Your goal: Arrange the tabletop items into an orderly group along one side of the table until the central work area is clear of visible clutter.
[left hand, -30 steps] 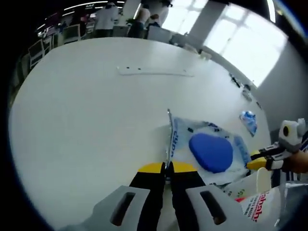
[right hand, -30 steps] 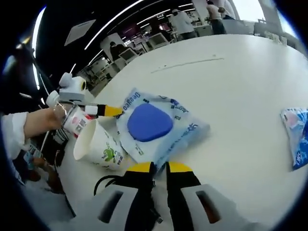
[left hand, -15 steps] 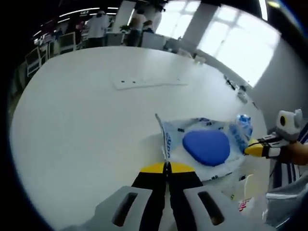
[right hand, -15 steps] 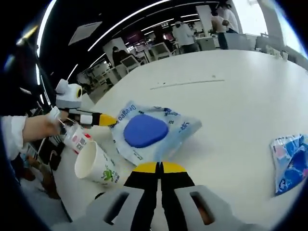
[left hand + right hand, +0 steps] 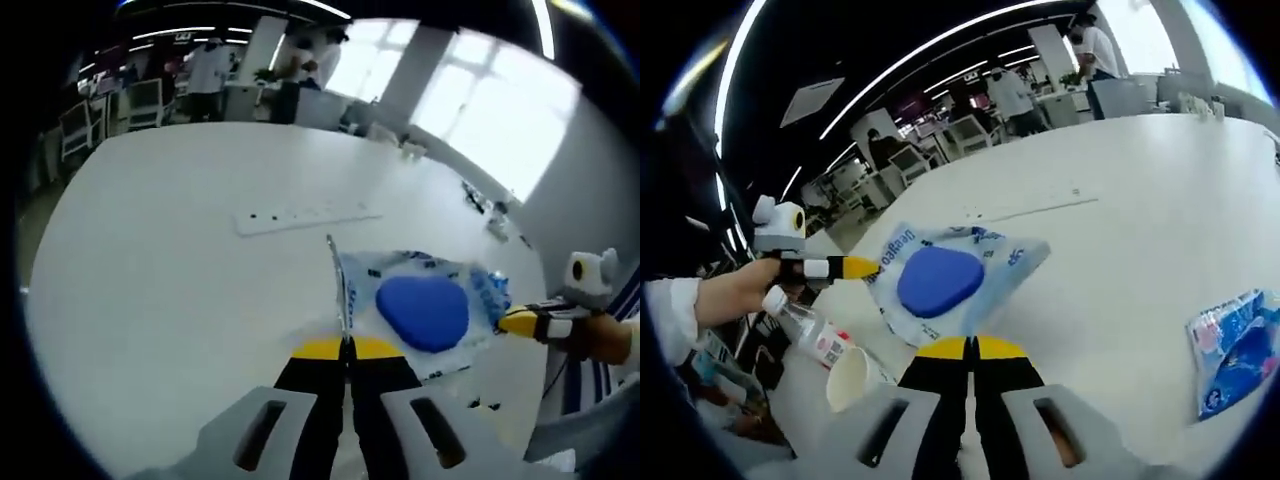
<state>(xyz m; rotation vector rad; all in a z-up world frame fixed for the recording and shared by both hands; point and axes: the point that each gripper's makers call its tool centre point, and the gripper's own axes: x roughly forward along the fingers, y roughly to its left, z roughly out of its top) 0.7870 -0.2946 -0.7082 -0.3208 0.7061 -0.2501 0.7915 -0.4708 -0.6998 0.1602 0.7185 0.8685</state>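
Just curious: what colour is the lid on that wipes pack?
Blue, on the wipes pack; clearest in the right gripper view.

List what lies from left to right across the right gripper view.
Person's hand → bottle → paper cup → wipes pack → blue packet.

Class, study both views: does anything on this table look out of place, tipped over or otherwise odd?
Yes. A paper cup lies on its side beside a toppled plastic bottle. The wipes pack hangs off the table, pinched between the left claw and right claw.
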